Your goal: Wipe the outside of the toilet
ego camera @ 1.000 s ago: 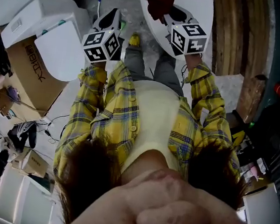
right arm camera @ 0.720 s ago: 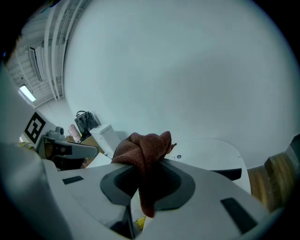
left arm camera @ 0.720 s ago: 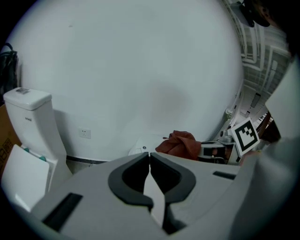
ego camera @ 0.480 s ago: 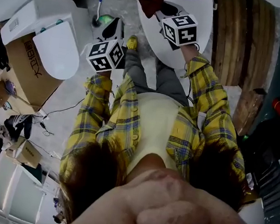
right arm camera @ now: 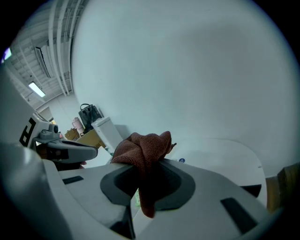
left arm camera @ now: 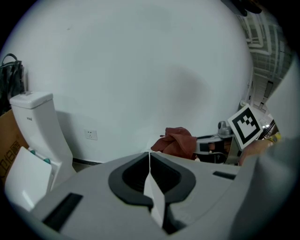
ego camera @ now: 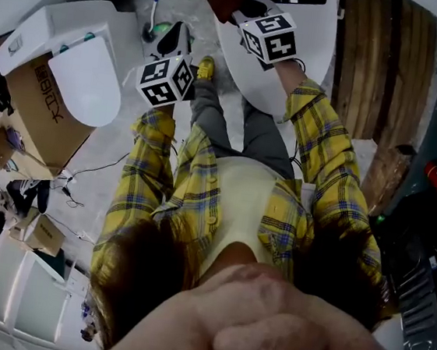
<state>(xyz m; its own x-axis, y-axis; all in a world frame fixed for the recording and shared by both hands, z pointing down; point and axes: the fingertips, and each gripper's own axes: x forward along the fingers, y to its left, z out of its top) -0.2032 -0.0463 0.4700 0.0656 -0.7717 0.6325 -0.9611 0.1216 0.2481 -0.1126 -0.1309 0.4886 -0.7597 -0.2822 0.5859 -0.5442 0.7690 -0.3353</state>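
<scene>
The right gripper (right arm camera: 146,190) was clamped on a bunched brown cloth (right arm camera: 143,150), the left gripper (left arm camera: 150,180) closed on nothing. The toilet (ego camera: 82,68) stood well apart, at left. Pinched by one fold, the cloth might slip out during wiping.

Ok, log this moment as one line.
left hand-held gripper: shut, empty | right hand-held gripper: shut on brown cloth | toilet: no contact

Matt, nubbly brown cloth (right arm camera: 145,150), a glossy smooth white toilet (ego camera: 88,77), a dull cardboard box (ego camera: 41,115).
</scene>
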